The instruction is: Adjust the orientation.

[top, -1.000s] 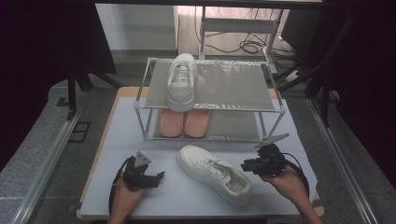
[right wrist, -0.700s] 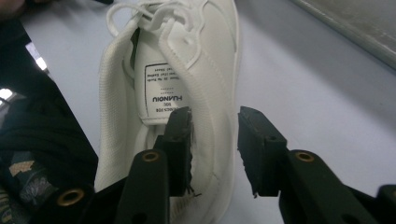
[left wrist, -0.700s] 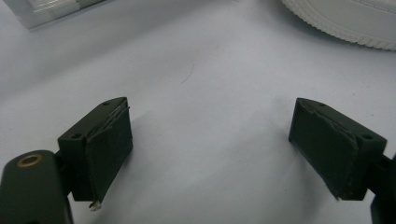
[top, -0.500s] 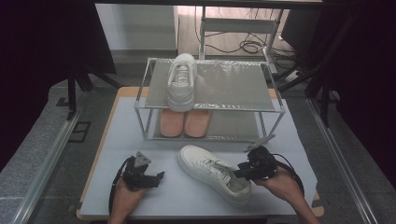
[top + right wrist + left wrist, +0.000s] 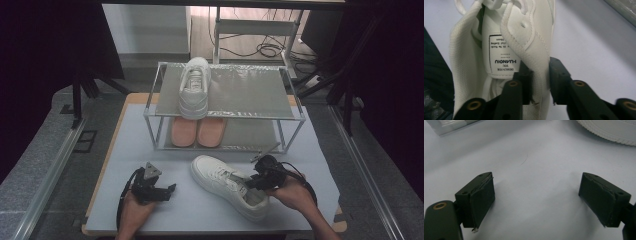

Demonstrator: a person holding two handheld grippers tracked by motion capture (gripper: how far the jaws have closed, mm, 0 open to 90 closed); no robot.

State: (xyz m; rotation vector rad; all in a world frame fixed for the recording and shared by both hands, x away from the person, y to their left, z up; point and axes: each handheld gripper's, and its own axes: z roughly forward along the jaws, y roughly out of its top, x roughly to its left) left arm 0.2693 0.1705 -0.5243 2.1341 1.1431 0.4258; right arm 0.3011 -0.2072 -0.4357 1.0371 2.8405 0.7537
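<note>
At the near edge of the bench [image 5: 150,145], the left claw [image 5: 159,191] rests w/ jaws wide apart, nothing in them, prob. just waiting. Just right of it lies the white sneaker [image 5: 227,184], toe pointing to the far left. The right claw [image 5: 541,82] has just been closing and now pinches the sneaker's side wall by the heel opening, one jaw inside, one outside, so it can be lifted. Farther back, the shoe rack [image 5: 295,107] holds its twin sneaker [image 5: 194,86] on top, pink slippers [image 5: 198,132] below.

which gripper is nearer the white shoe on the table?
Right. The right gripper has its jaws around the white shoe collar; the left gripper sits apart, open, beside its toe.
</note>
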